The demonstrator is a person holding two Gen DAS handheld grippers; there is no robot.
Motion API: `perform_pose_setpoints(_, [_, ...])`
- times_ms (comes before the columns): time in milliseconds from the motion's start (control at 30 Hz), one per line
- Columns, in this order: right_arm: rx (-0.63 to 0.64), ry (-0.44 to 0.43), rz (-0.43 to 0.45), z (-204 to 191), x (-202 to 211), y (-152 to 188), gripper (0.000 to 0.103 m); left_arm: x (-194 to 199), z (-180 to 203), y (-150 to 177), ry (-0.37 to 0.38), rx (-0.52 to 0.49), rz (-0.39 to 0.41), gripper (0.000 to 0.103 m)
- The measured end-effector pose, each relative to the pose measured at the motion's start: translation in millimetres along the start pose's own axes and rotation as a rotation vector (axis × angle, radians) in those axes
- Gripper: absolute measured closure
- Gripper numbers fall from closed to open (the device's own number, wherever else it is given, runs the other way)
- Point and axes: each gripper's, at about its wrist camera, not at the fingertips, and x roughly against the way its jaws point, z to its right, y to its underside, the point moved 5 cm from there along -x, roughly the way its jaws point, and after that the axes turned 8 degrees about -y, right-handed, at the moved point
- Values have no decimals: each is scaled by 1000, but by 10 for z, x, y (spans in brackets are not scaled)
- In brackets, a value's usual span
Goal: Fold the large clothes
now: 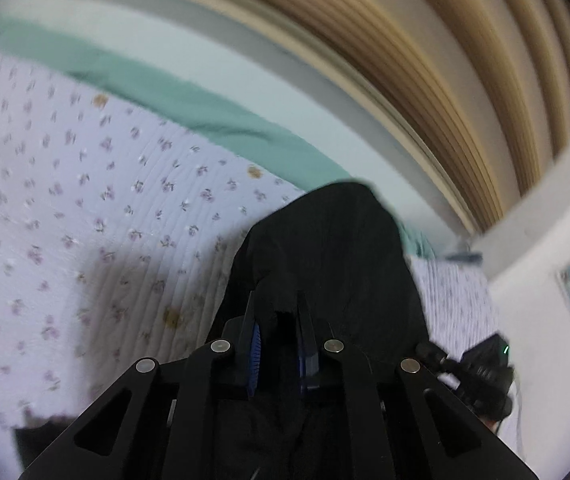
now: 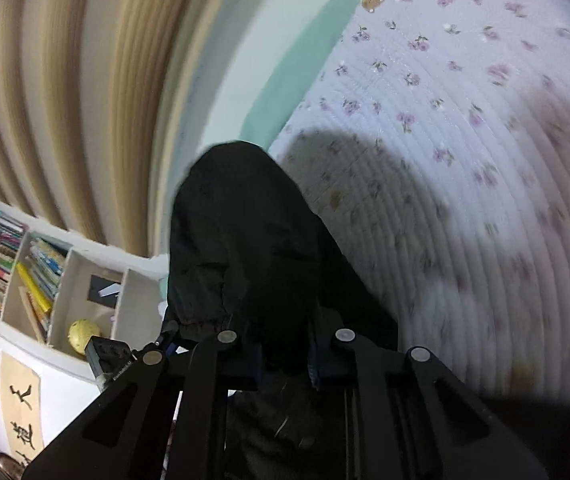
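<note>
Left wrist: both grippers (image 1: 279,320) (image 2: 285,340) pinch black garment (image 1: 325,248) over floral quilt (image 1: 85,200), bookshelf (image 2: 45,280) beside.

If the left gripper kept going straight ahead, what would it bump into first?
The black garment it already grips bunches right ahead of the left gripper. Past that, probably the flowered quilt, though depth is unclear.

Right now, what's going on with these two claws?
A person is working a claw in each hand over a floral quilt on a bed. The left claw and the right claw are each shut on a bunch of the black garment, which humps up over the fingers. No fold is laid yet.
</note>
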Motion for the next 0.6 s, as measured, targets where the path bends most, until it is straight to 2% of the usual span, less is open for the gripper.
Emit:
perform_pose_setpoints(100, [3, 28, -34, -69, 186, 285, 84, 228, 128, 252, -82, -115, -23, 89])
perform_pose_setpoints(167, [43, 75, -58, -140, 285, 480, 84, 315, 140, 462, -123, -143, -53, 89])
perform_pose_setpoints(267, [38, 106, -91, -182, 438, 816, 84, 419, 37, 773, -159, -139, -108, 89])
perform_pose_setpoints(367, [13, 117, -99, -186, 536, 1039, 84, 533, -89, 1045, -157, -98, -156, 89])
perform_pose_setpoints(500, [-13, 146, -115, -167, 635, 1290, 84, 649, -152, 1262, -187, -112, -180, 88])
perform_pose_setpoints(533, [-7, 161, -121, -163, 646, 1325, 82, 673, -180, 1318, -212, -121, -189, 84])
perform_pose_setpoints(567, [-4, 189, -128, -145, 674, 1393, 75, 723, -197, 1397, -229, -130, -201, 80])
perform_pose_setpoints(600, [-9, 222, -130, -121, 722, 1447, 72, 759, -218, 1451, -242, -143, -220, 78])
